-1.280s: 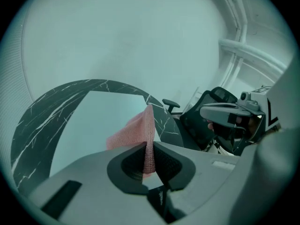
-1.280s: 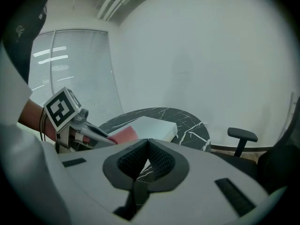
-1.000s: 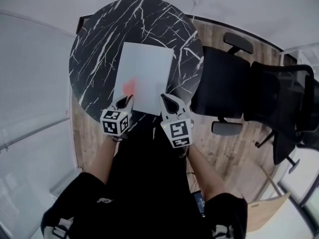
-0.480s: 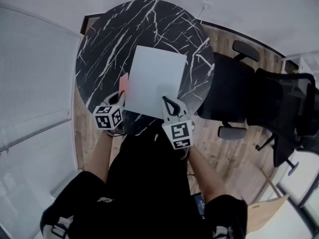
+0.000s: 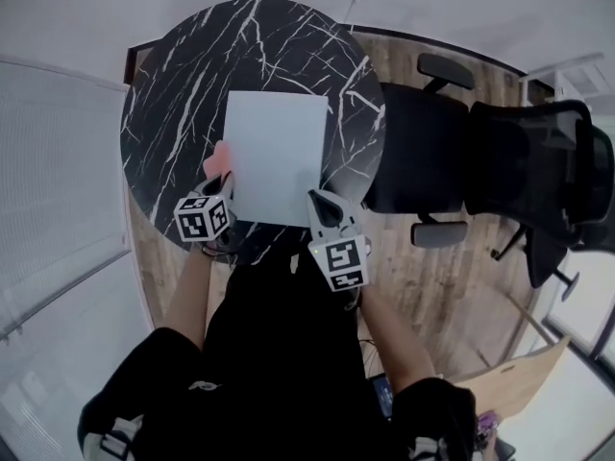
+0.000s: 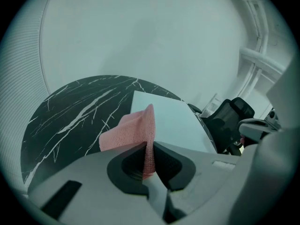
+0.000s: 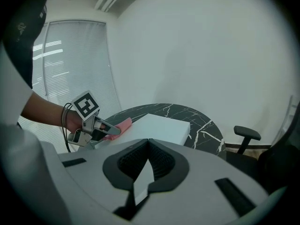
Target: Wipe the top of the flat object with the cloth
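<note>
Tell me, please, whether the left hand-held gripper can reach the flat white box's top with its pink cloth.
Probably yes: the left hand-held gripper, shut on the pink cloth, is beside the flat white box, nothing between.

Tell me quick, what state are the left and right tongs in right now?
Left tongs: closed on the pink cloth.
Right tongs: closed, nothing between them.

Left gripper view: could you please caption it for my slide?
Left tongs clamp a pink cloth at the edge of the white flat object on the marble table.
</note>
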Available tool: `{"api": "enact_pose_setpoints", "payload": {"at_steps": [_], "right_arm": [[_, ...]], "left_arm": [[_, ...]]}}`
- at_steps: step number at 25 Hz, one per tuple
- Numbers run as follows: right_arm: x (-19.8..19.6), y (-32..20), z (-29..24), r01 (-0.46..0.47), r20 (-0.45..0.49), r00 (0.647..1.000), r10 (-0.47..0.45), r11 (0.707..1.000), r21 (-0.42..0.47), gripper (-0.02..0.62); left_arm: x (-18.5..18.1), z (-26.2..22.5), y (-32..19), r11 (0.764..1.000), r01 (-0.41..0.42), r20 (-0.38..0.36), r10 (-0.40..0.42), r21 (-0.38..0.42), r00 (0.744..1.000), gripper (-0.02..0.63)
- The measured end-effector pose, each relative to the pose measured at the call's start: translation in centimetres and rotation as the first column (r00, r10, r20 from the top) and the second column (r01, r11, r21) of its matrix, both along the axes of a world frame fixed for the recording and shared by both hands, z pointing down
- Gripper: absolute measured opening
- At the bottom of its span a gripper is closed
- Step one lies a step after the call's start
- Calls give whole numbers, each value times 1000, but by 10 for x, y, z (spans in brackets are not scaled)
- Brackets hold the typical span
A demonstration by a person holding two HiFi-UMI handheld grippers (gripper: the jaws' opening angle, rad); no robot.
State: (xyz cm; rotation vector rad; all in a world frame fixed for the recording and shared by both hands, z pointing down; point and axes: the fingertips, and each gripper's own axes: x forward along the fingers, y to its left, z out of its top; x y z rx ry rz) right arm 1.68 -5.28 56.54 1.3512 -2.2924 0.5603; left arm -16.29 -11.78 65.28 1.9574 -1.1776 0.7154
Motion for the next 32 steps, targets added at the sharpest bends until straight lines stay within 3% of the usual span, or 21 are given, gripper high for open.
{"api": "enact_pose_setpoints", "payload": {"at_steps": [14, 32], "right_arm": [[30, 4, 4, -71, 10, 997, 71, 997, -5, -6], [83, 18, 6, -155, 16, 988, 156, 988, -18, -6]], "left_arm": [[29, 10, -2, 998, -51, 4, 51, -28, 999, 12], [142, 5, 20, 973, -229, -59, 227, -36, 972, 12]]}}
